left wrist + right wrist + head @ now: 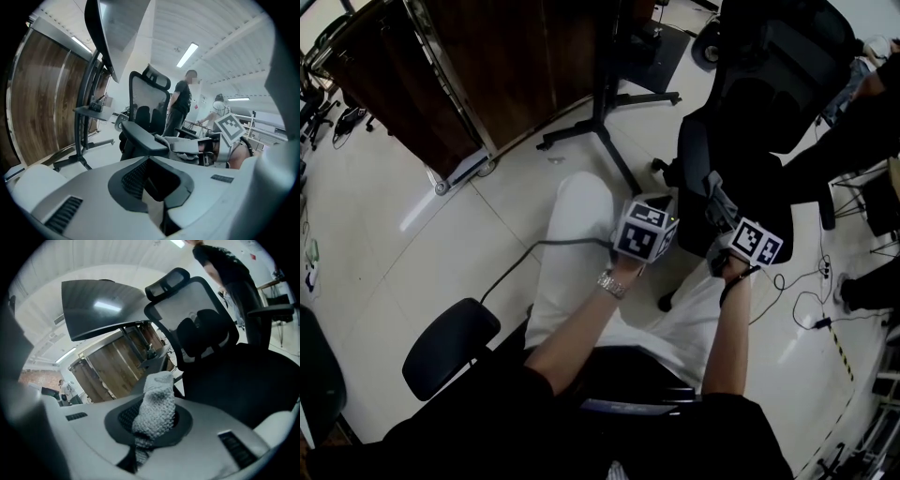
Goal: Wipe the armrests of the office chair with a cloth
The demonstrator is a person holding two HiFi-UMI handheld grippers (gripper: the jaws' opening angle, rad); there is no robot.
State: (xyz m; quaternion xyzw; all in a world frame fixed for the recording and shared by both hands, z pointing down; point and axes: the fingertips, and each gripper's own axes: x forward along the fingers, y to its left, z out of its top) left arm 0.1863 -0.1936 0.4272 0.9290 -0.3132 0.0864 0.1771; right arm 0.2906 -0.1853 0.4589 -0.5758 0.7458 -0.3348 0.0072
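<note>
Here, nubbly knit cloth (154,414), mesh-backed chair (202,333).

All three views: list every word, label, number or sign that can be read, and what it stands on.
No legible text in any view.
Marker cubes: black-and-white square patterns only, no letters or numbers.
Small dark plates: print, if any, too small to read.

The mesh-backed office chair (769,103) is black, on a cream tiled floor (412,272) with thin dark seams. Left of it a wood-grain panel (506,56) is dark brown; the pebbly knitted cloth (156,411) is pale grey.
</note>
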